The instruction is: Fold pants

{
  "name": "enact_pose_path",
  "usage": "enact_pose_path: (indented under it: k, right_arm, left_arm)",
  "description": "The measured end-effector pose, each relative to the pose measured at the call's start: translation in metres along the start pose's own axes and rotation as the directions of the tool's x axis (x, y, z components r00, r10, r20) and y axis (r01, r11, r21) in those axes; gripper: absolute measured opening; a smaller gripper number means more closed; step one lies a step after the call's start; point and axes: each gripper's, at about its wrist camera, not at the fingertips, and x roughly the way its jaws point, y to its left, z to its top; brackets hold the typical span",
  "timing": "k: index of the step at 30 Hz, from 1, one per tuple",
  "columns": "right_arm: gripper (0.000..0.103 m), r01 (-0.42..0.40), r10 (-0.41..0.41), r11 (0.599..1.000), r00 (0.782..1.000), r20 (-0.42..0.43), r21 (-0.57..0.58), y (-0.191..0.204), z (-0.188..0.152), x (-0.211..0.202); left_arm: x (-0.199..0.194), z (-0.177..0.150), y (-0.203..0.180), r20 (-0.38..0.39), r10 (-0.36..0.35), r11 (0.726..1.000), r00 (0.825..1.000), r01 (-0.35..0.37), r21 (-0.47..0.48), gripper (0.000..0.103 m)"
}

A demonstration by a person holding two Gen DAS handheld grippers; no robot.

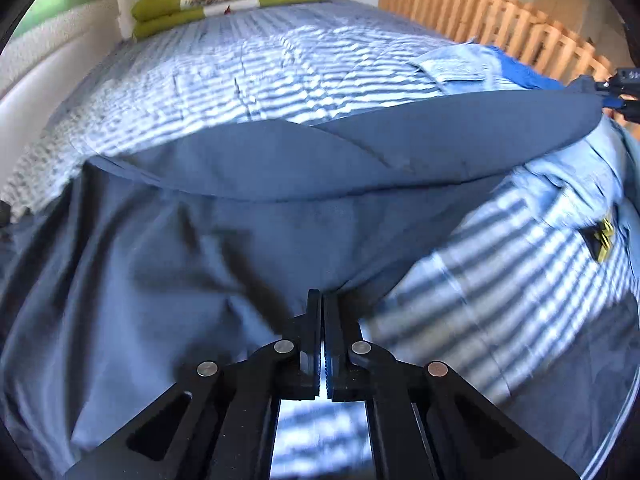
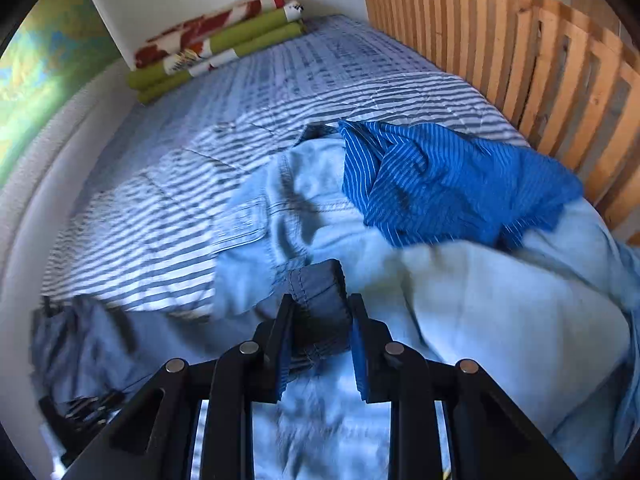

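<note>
Left claw [image 1: 322, 300]: we read its jaws as pressed together, tips at the edge of the dark grey pants [image 1: 240, 240]; whether cloth is pinched between them we can't tell. Right claw [image 2: 320, 308]: jaws narrow, clamped on a bunched, stitched end of the same pants [image 2: 320, 292].

From the left wrist view we see the pants spread across the near part of the bed [image 1: 200, 80], one flap folded over along the top, a stretched corner running off to the right claw [image 1: 620, 88] at the frame edge. Motion blur over most of the cloth.

Under and beyond the right claw: a light blue denim garment [image 2: 480, 300], with a bright blue striped shirt [image 2: 440, 184] crumpled on top of it, towards the wooden slatted headboard [image 2: 540, 60]. The rest of the pants trails to the lower left in the right wrist view, down to the left claw [image 2: 80, 404].

Bedcover is blue-and-white striped. At the far end we see a folded stack of green, red and white bedding [image 2: 216, 44], against the white wall. Small black and yellow tag [image 1: 600, 236] sits on the light denim at right in the left view.
</note>
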Motion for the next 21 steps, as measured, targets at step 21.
enact_pose_path:
  k: [21]
  right_arm:
    - [0.054, 0.023, -0.019, 0.998, 0.996, -0.082, 0.052, -0.112, -0.107, -0.038]
  left_arm:
    - [-0.047, -0.072, -0.020, -0.090, -0.077, 0.991, 0.993, 0.086, 0.100, 0.003]
